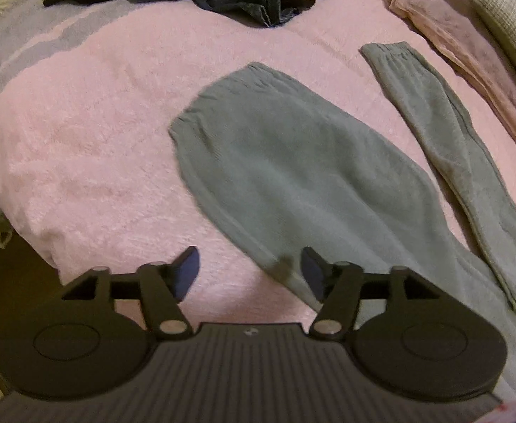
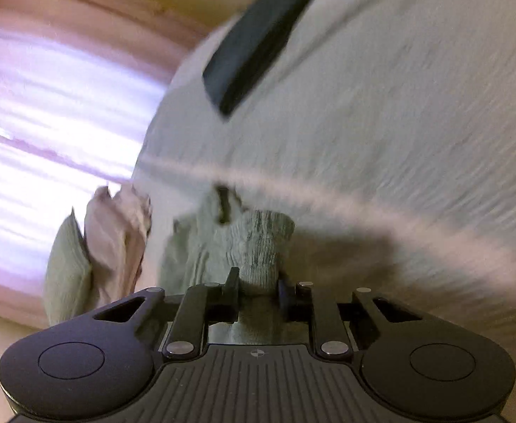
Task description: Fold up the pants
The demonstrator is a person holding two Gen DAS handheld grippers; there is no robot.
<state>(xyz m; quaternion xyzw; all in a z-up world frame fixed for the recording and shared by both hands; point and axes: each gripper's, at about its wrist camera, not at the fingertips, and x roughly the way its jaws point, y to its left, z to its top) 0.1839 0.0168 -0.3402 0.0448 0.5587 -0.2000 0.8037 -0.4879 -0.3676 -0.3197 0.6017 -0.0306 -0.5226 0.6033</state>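
Grey pants (image 1: 293, 176) lie spread on pink blanket (image 1: 99, 162), legs apart, no fold visible yet. Left gripper (image 1: 249, 268) hangs w/ fingers wide apart at pants' near edge; right gripper (image 2: 258, 289) pinches grey ribbed cloth, prob. a cuff. Fold barely begun.

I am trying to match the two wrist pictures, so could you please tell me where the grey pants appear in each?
Left wrist: grey pants lie spread across centre and right.
Right wrist: ribbed cuff at lower centre, pinched in the right gripper.
Shared landmark: the pink blanket.
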